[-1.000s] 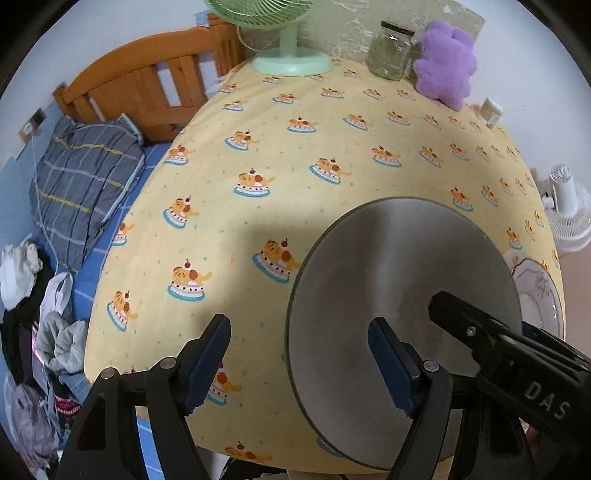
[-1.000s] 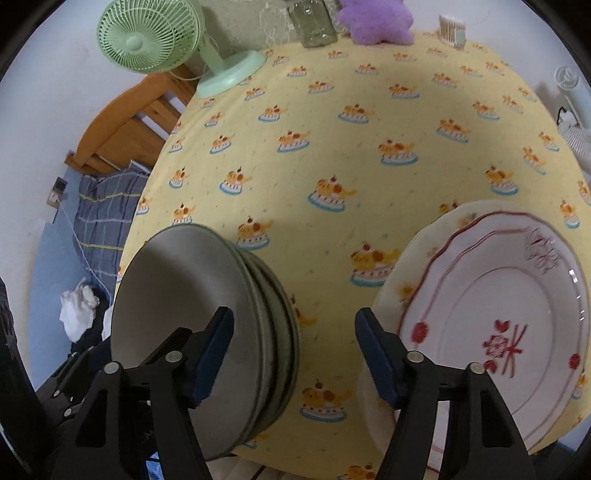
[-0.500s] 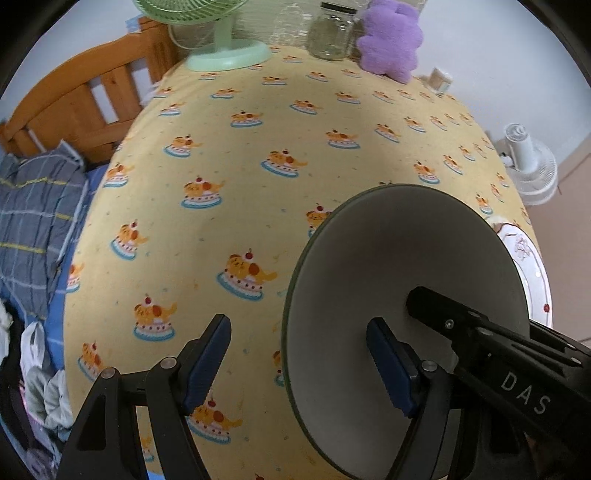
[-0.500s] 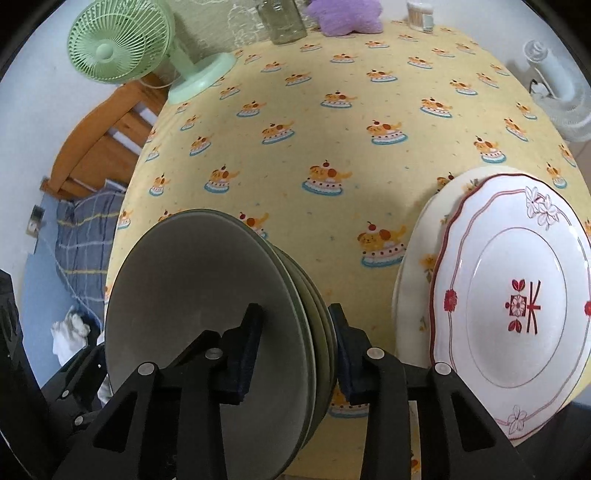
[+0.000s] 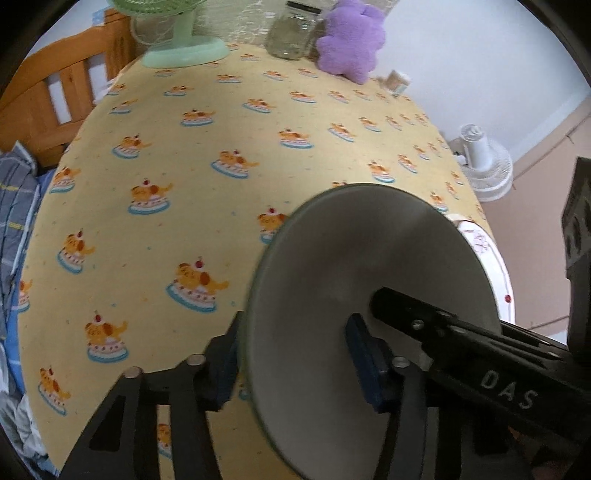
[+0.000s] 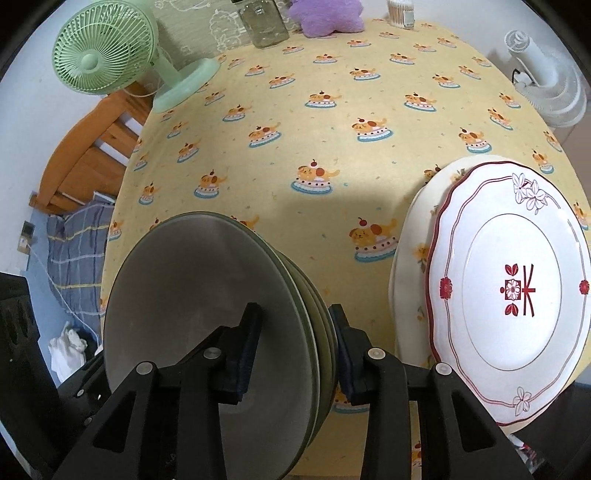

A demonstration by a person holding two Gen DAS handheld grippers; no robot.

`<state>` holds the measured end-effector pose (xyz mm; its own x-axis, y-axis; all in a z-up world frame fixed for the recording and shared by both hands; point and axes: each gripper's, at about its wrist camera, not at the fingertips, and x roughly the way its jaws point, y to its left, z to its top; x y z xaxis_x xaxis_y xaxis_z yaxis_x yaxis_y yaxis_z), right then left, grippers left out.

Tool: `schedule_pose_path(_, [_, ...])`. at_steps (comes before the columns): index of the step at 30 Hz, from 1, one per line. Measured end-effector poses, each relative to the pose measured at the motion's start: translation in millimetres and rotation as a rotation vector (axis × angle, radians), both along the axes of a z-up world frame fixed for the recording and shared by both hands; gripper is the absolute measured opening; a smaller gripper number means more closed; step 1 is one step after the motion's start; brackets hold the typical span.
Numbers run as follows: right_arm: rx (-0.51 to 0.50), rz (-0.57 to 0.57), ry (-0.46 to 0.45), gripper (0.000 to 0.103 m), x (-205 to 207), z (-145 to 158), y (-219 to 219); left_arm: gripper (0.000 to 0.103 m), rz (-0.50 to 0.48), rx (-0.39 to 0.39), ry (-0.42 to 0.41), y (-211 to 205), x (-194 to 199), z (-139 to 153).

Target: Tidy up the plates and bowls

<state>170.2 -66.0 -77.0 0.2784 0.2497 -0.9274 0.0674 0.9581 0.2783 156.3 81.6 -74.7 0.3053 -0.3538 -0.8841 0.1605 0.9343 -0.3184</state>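
Yellow tablecloth with a cake-and-dog print (image 6: pixel 332 122) fills both views, with a mint green desk fan (image 6: pixel 99 55) at the upper left and a clear glass jar (image 6: pixel 264 22) and a purple plush toy (image 6: pixel 325 16) at the top edge. In the lower left of the right wrist view stands the stack of grey-green ceramic bowls (image 6: pixel 192 302); the right gripper (image 6: pixel 293 354) pinches its rim, one pad inside and one outside. The left gripper (image 5: pixel 295 369) has just been closing around the same stack's opposite rim, though whether its pads already press I cannot tell. At the right lie the white plates with red pattern (image 6: pixel 517 288). I judge the step to be grasping the bowls with both grippers; next they need a level, steady lift, away from the plates.
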Motion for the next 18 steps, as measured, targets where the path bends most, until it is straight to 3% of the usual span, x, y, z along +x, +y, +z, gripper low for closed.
schedule_pose_path(8, [-0.015,-0.002,-0.020,0.040,-3,1,1,0.049,-0.021,0.012,-0.007,-2,-2,1])
schedule_pose_path(13, [-0.022,0.002,-0.007,0.040,-7,3,1,0.049,-0.017,-0.004,0.042,-1,-6,2])
schedule_pose_path(18, [-0.014,-0.008,0.002,0.040,-12,13,0,0.049,-0.033,0.013,0.032,-3,-10,17])
